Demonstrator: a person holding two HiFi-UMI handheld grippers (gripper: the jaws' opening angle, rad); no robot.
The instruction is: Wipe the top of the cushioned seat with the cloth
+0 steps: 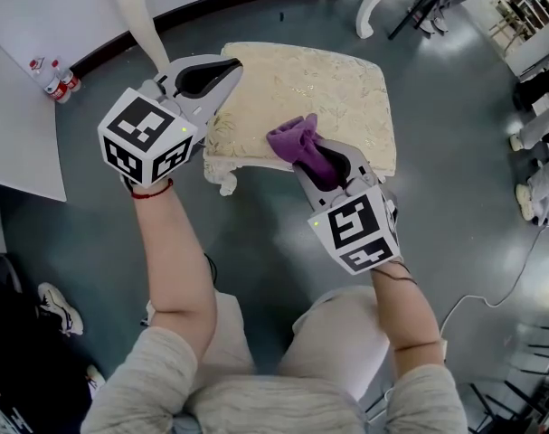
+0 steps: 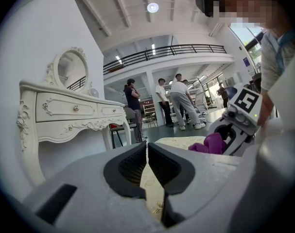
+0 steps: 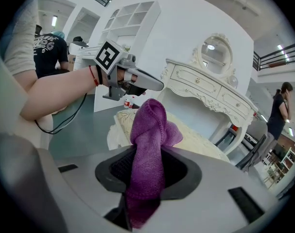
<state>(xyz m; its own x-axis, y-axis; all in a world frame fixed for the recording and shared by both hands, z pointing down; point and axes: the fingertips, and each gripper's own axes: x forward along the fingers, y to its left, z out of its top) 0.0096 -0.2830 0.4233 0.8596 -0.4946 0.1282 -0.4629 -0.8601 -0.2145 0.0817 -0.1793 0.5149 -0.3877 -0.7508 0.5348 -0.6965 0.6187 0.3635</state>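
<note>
Now pre-wipe: right tongs (image 1: 321, 163) clamp cloth (image 1: 292, 137) by cushioned seat (image 1: 333, 84); left tongs (image 1: 229, 64) pinched together, empty — next, lower cloth onto top.

The cloth (image 1: 297, 143) is purple. The cushioned seat (image 1: 337, 89) is cream with a pale floral pattern. The left gripper (image 1: 229, 65) and right gripper (image 3: 148, 161) are grey, with black-and-white square markers. Around the seat, the floor (image 1: 256, 233) is dark blue-grey.

Grey-green floor (image 1: 256, 233) — cream cushioned seat (image 1: 333, 89) standing on it
</note>
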